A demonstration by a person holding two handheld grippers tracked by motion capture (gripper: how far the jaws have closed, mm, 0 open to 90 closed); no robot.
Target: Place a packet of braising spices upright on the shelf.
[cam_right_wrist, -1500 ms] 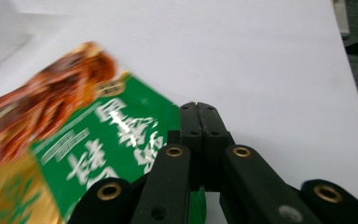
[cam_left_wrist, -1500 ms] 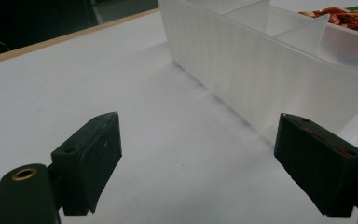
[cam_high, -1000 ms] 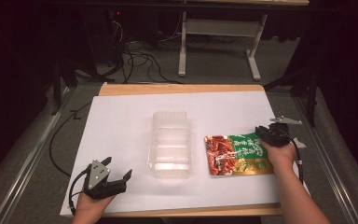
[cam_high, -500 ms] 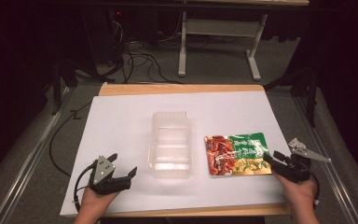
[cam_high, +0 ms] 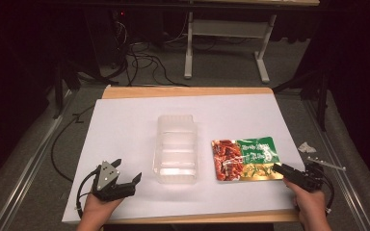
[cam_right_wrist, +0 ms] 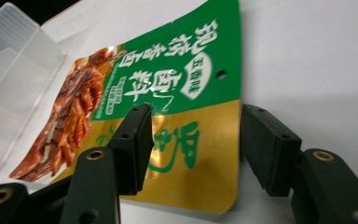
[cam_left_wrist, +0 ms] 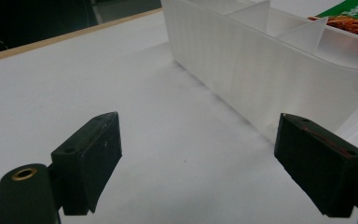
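Holding my right gripper (cam_high: 280,169) low at the near right edge of the table, I have its two black jaws pointing left toward the flat foil snack pouch printed in green, gold and red (cam_high: 244,159). The jaws have just been opening and now stand roughly half apart. In the right gripper view the right gripper (cam_right_wrist: 193,144) straddles the pouch's gold near-right corner (cam_right_wrist: 191,154): one jaw sits above the gold band, the other above the bare white sheet just past the pouch edge. Neither pad presses on the pouch; I cannot tell whether a jaw tip grazes its surface. The pouch lies flat, unlifted, with its red food picture toward the container and its green panel toward my gripper.

My left gripper (cam_high: 127,171) rests near the front left of the white paper sheet covering the wooden table (cam_high: 125,125), jaws spread wide with nothing between them. In the left gripper view the left gripper (cam_left_wrist: 212,163) looks along the long side wall of the clear ribbed plastic container with inner dividers (cam_left_wrist: 261,79), which stands just beyond the jaw nearer to it, apart from it.

The container (cam_high: 176,149) sits at mid-table, between the two grippers, with the pouch just to its right and not touching it.
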